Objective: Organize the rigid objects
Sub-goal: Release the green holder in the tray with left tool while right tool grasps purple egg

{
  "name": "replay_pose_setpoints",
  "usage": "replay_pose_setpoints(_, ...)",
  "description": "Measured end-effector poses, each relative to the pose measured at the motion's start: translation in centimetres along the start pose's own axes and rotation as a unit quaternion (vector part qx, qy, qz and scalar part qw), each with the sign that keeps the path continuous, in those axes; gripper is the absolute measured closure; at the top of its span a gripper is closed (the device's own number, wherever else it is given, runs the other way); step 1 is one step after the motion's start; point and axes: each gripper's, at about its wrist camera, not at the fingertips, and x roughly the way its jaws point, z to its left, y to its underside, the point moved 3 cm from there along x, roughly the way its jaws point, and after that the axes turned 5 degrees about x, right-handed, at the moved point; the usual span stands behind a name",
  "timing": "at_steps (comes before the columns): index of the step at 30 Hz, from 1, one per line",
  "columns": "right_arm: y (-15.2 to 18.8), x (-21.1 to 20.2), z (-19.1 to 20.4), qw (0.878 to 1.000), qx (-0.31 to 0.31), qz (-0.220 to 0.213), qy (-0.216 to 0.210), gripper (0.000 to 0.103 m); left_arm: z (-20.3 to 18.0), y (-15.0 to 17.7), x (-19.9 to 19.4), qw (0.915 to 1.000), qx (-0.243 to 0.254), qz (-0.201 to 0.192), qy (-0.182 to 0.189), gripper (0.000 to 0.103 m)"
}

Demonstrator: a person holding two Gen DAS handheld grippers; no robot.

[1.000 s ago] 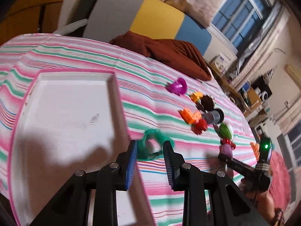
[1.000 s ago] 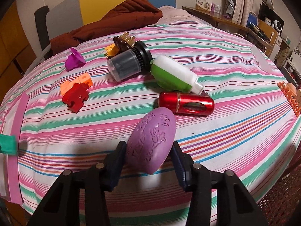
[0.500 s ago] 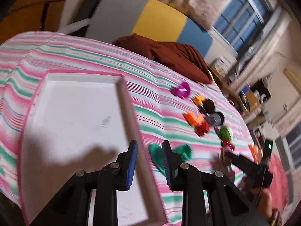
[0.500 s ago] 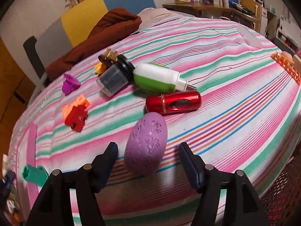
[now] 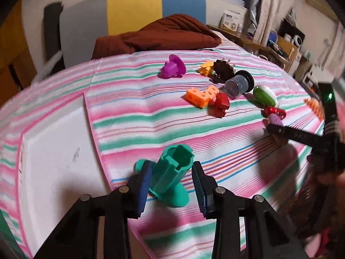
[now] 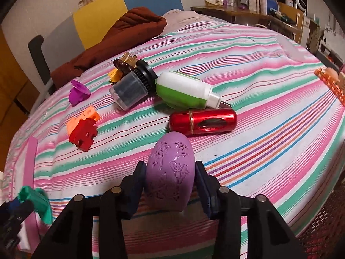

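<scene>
My left tongs (image 5: 171, 180) have just been opening, and the green piece (image 5: 171, 179) stands between the pads. The left pad touches it, the right pad (image 5: 198, 185) is a little apart, so I do not grip it now. It stands on the striped cloth (image 5: 151, 116), just right of the white tray (image 5: 58, 161). My right tongs (image 6: 170, 183) have just been closing, and both pads press on the purple egg (image 6: 170, 172). Just ahead of the egg lies a red tube (image 6: 202, 120), and behind that a green-white bottle (image 6: 185, 92).
</scene>
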Motion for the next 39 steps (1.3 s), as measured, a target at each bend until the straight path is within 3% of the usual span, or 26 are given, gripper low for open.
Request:
replay_pose_setpoints(5,0.2,-0.4,-0.5,1.0,0.008,-0.005,-0.018,0.058,1.3,-0.1,-1.0,0.999,-0.037,-0.016,0.021,0.072)
replay_pose_setpoints(11,0.4,-0.7,-0.5,1.0,0.003,-0.004,-0.015,0.058,4.2,-0.9,-3.9,0.9921,-0.1,-0.066,0.039,0.072)
replay_pose_setpoints(16,0.7,-1.0,-0.6,1.0,-0.002,0.0,-0.011,0.058,7.3,-1.2,-5.7,0.9853,-0.14,-0.092,0.03,0.072)
replay_pose_setpoints(27,1.8,-1.7,1.2,0.999,-0.025,0.015,-0.022,0.058,15.0,0.7,-5.1,0.976,-0.197,-0.082,-0.042,0.072)
replay_pose_setpoints(39,2.9,-1.9,3.3,0.998,-0.064,0.018,-0.008,0.058,22.7,1.1,-2.0,0.959,-0.251,-0.052,-0.12,0.072)
